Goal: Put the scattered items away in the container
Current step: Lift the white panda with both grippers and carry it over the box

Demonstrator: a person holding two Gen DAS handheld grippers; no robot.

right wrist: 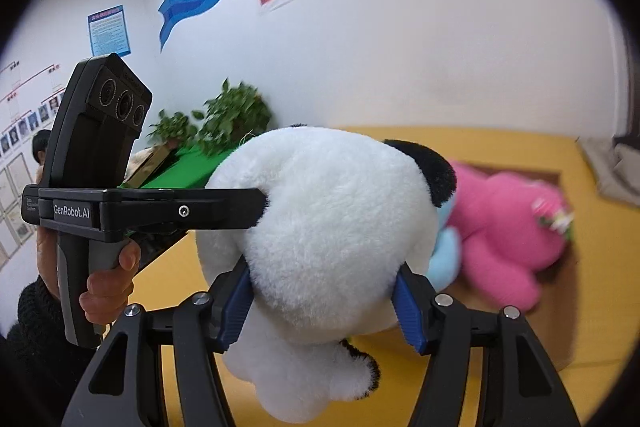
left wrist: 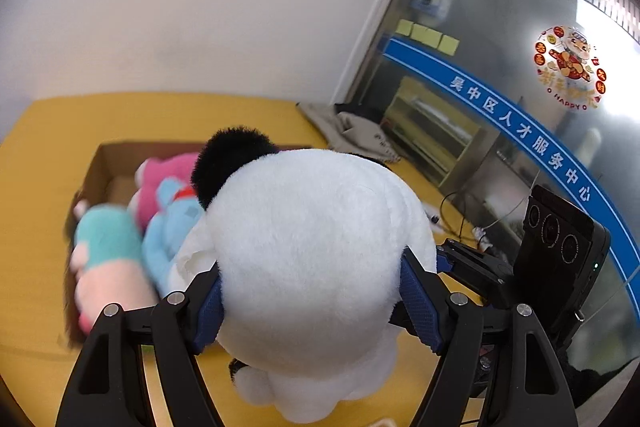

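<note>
A white plush toy with black ears (left wrist: 320, 227) hangs above the yellow table, held from two sides. My left gripper (left wrist: 316, 291) is shut on it, blue pads pressed into the fur. My right gripper (right wrist: 322, 291) is shut on the same plush toy (right wrist: 340, 207). Behind it lies an open cardboard box (left wrist: 120, 155) holding a pink plush (left wrist: 160, 183), a light blue plush (left wrist: 168, 227) and a teal and pink plush (left wrist: 104, 255). In the right wrist view the pink plush (right wrist: 504, 227) lies in the box (right wrist: 520, 339).
A yellow table (left wrist: 48, 147) carries the box. A grey cloth (left wrist: 352, 135) lies at its far corner beside a glass wall. Green plants (right wrist: 232, 115) stand on a green surface at the left. A person's hand (right wrist: 108, 287) grips the left tool's handle.
</note>
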